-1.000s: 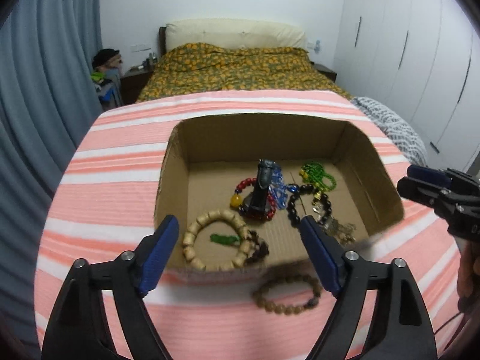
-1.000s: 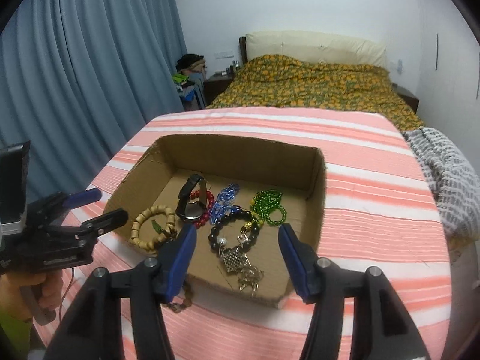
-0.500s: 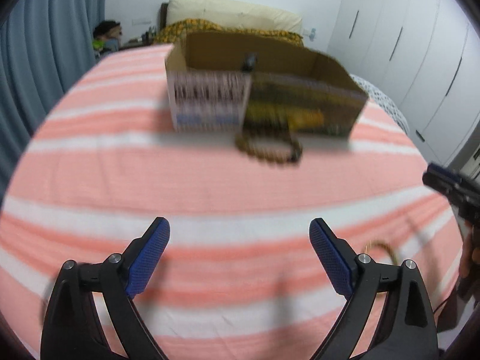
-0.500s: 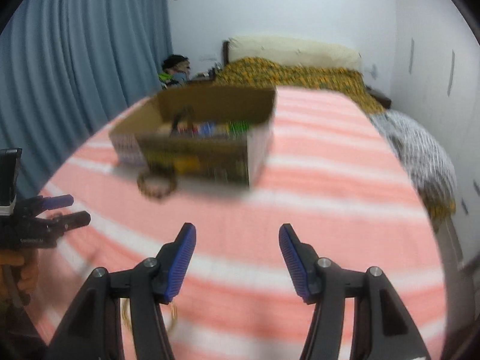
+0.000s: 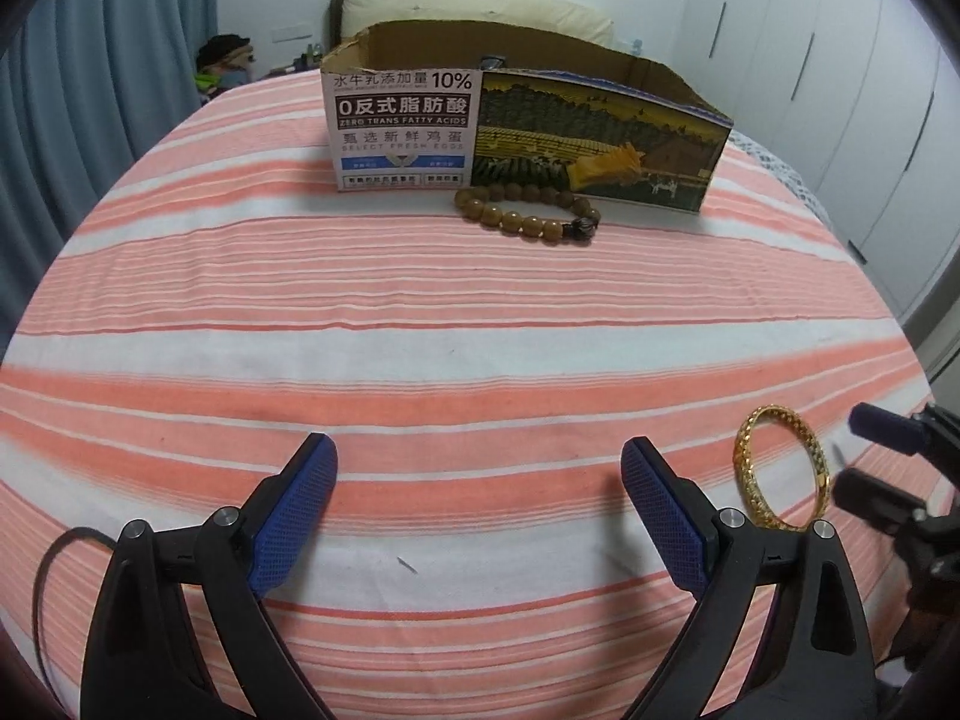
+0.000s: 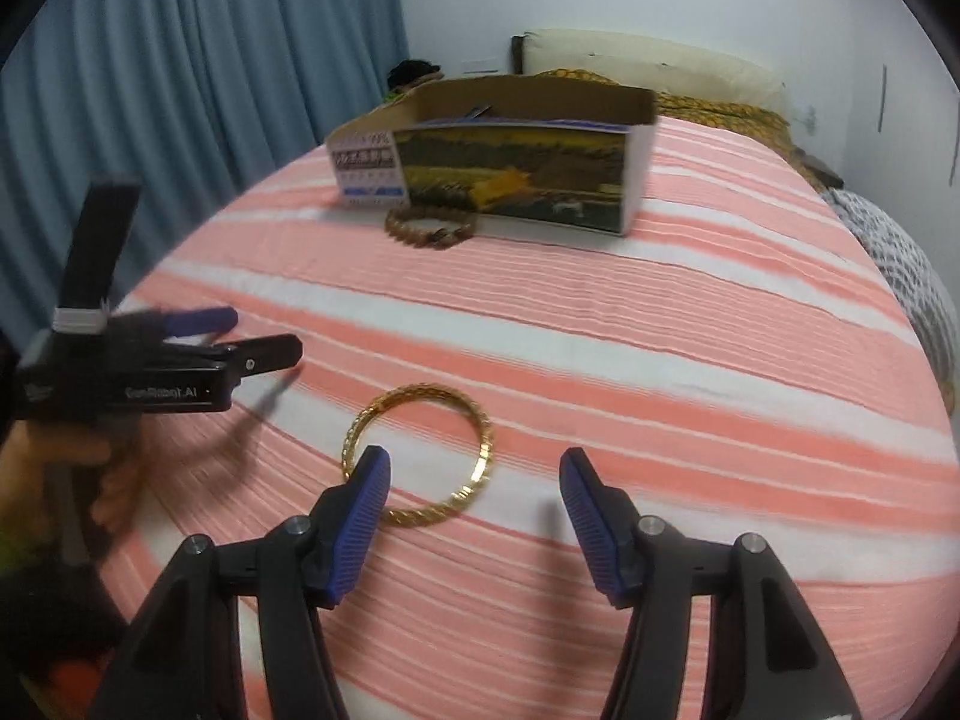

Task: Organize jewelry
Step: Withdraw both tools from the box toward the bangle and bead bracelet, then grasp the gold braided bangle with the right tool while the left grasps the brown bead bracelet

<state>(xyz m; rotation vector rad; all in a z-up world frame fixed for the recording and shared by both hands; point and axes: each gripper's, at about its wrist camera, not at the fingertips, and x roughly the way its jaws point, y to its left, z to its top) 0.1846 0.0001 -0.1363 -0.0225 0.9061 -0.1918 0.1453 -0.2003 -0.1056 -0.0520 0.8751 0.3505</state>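
A printed cardboard box (image 5: 522, 120) stands at the far side of the striped cloth (image 5: 420, 312); it also shows in the right wrist view (image 6: 510, 174). A brown bead bracelet (image 5: 528, 216) lies on the cloth against the box front, also seen from the right wrist (image 6: 429, 228). A gold bangle (image 6: 420, 456) lies flat just ahead of my right gripper (image 6: 474, 498), which is open and empty with its left pad over the bangle's near edge. The bangle (image 5: 780, 468) lies right of my left gripper (image 5: 480, 480), which is open and empty, low over the cloth.
Blue curtains (image 6: 180, 90) hang on the left. A bed with a patterned cover (image 6: 708, 102) and a pillow lies behind the table. White wardrobes (image 5: 840, 90) stand on the right. A grey blanket (image 6: 900, 252) lies off the right edge.
Both grippers have pulled back from over the box and dropped low to the near side of the table. The gold bangle has come into view. Both grippers stayed open.
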